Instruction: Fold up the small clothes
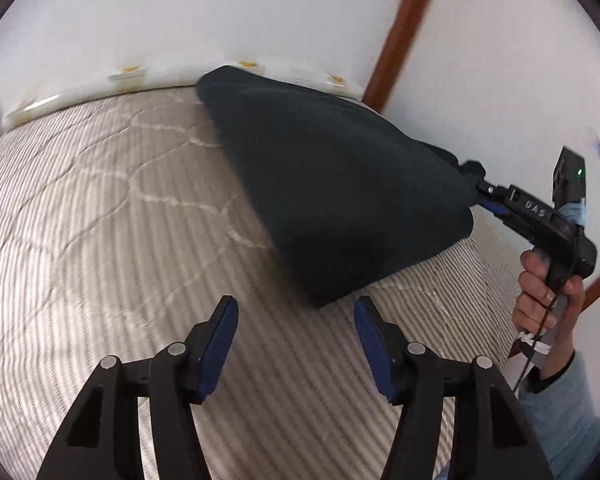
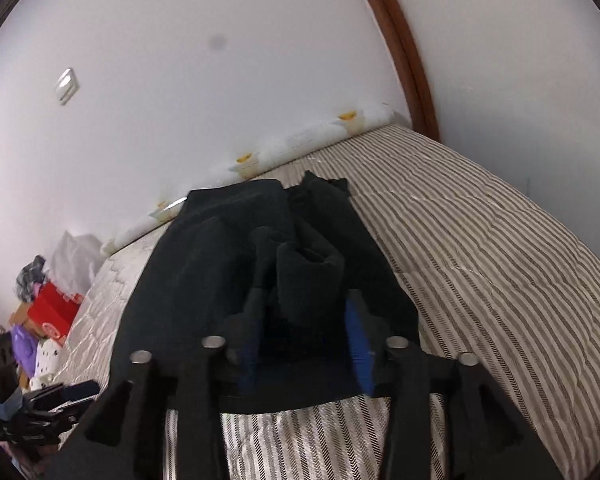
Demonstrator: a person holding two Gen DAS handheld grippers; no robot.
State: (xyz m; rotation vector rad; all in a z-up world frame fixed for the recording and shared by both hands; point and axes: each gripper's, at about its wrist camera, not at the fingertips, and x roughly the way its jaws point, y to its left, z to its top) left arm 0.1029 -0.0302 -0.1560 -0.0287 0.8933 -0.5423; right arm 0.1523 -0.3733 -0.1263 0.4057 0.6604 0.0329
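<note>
A dark garment was spread over a striped bed cover, near the white wall at the bed's far edge. In the left wrist view, its nearest corner was seen just ahead of the left tool, apart from it; the blue pads were spread wide with nothing between them, only striped cover below. The right tool was seen at the garment's right-hand corner, where a bunched fold of cloth was met by its tip. It was held by a hand wrapped around the pistol grip, a light blue sleeve behind it, and the tool was pointed up and to the left towards the garment.

In the right wrist view, a rolled lump of the garment was seen between the parted fingers of the right tool; whether the cloth was still pressed by the pads could not be told. The garment's long axis was run away from that tool towards the wall.
</note>
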